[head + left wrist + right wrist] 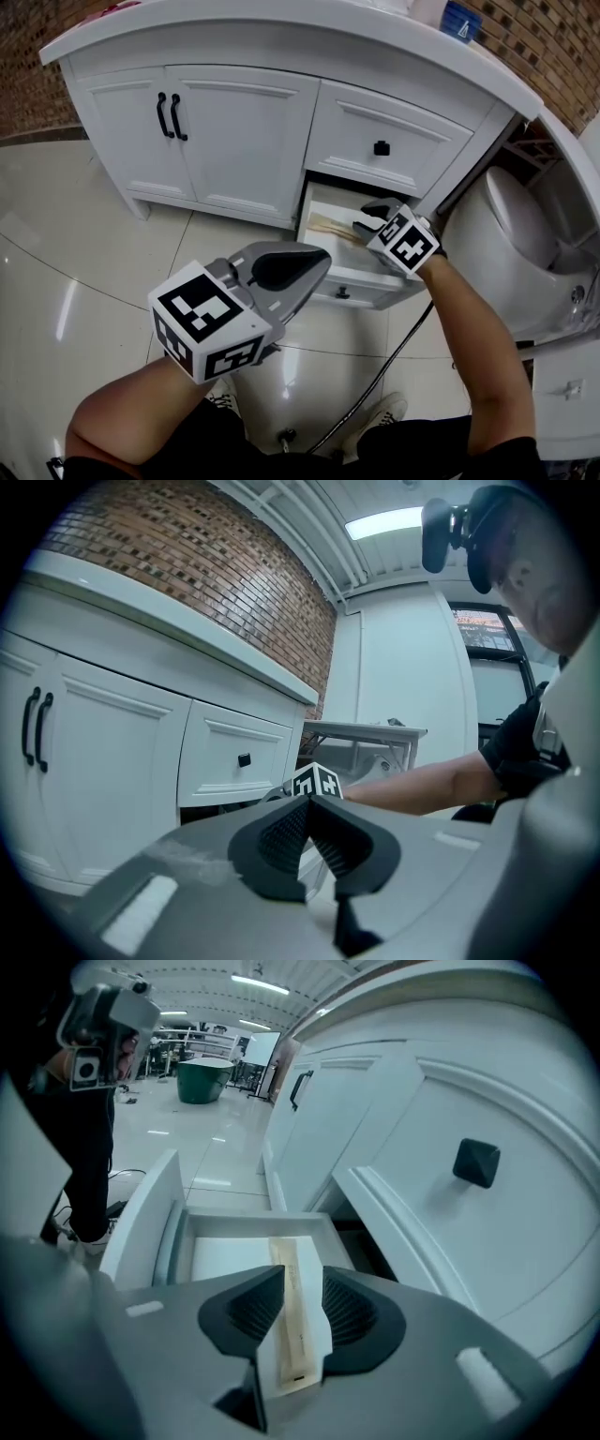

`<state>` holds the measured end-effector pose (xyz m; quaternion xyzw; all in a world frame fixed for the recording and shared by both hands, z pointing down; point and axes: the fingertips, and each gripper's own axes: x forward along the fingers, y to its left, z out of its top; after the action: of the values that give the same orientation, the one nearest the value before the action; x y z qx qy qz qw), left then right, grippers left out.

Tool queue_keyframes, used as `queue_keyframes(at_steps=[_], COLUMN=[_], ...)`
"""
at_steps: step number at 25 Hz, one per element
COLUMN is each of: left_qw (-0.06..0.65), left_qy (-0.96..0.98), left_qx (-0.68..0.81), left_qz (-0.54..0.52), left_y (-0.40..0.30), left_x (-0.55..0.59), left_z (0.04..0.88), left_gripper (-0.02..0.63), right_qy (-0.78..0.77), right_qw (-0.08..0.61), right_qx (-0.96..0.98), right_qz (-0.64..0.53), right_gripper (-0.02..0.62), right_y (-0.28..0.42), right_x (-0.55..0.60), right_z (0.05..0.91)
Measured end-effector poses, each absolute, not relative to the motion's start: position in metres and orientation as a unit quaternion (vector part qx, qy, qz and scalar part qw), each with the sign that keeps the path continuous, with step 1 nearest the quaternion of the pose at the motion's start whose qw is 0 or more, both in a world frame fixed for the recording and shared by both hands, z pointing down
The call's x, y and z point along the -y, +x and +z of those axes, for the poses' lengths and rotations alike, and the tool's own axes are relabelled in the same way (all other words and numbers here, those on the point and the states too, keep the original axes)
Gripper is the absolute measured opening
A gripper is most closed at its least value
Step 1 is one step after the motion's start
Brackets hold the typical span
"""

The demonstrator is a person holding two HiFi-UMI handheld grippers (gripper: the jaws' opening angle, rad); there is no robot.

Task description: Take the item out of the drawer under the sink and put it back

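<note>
The drawer (352,279) under the sink counter (281,37) stands pulled out, and the item, a long tan packet (289,1302), lies flat on its white floor. The right gripper (302,1279) hangs over it pointing down into the drawer, its jaws apart with the packet running between them; the pads do not seem to press on it. The left gripper (307,803) is held up, well apart from the drawer and nearer to us, its jaws together on nothing.

With the packet in the drawer and no grip on it, we judge that either the lift has not yet begun or the return is already made; these views do not settle which. The drawer is not yet pushed shut.

In the head view the right gripper covers the right part of the drawer. The packet's near end is cut off behind the jaws, and its print is too small to read
</note>
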<state>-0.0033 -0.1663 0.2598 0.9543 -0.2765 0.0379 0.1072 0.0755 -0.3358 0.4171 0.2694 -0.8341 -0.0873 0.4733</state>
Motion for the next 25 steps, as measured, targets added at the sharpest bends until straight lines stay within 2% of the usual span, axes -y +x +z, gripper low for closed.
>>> queue_keyframes(at_steps=[11, 25], left_qw=[0.121, 0.124], left_qy=[0.950, 0.948], left_qx=[0.286, 0.289], left_qz=[0.036, 0.043], left_y=[-0.012, -0.019], left_x=[0.178, 0.184], left_z=[0.263, 0.269], left_gripper=[0.006, 0.006], right_qy=[0.196, 0.183], right_qw=[0.551, 0.563], right_qx=[0.810, 0.806], right_qz=[-0.053, -0.005], right_gripper=[0.144, 0.147], right_y=[0.059, 0.056], right_x=[0.345, 0.353], right_z=[0.497, 0.526])
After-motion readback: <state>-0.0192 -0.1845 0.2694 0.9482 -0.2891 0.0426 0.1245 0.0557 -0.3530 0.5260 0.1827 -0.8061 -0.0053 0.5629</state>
